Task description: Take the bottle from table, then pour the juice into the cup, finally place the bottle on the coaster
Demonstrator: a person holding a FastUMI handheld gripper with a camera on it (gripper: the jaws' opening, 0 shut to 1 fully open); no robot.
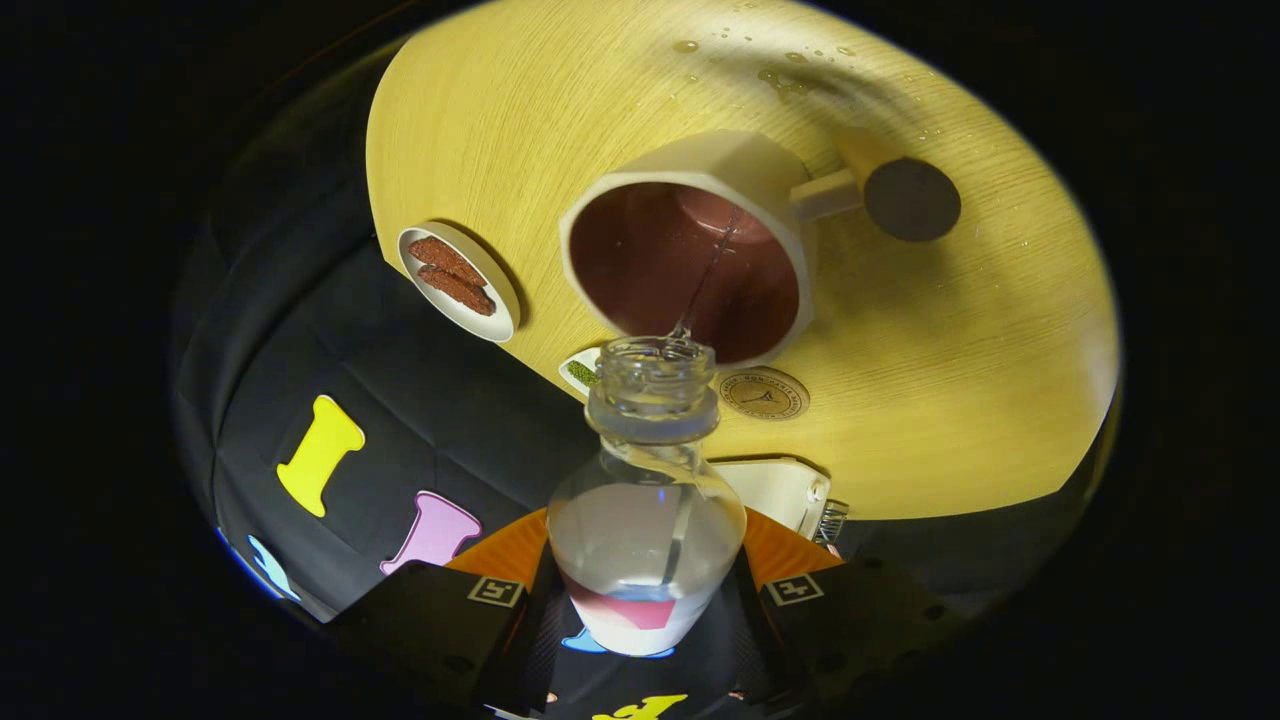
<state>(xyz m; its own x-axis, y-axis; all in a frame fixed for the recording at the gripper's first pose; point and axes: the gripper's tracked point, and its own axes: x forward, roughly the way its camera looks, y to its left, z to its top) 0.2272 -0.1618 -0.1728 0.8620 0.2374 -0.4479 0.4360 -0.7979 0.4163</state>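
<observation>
My gripper point(645, 610) is shut on a clear plastic bottle point(648, 500), one black finger point(440, 620) pressing on each side of its body. The bottle has no cap and is tipped forward, its open mouth point(655, 355) over the rim of a cream cup point(700, 250) with a brown inside. A thin stream of clear liquid point(705, 280) runs from the mouth into the cup. The cup's handle points toward a dark round coaster point(912, 200) lying on the wooden table point(960, 380) just beyond the cup.
A small white dish point(460, 280) with two brown pieces sits near the table's edge beside the cup. A round printed sticker point(765, 392) lies by the bottle's neck. Water drops point(790, 75) dot the table beyond the cup. A white object point(780, 490) lies under the bottle.
</observation>
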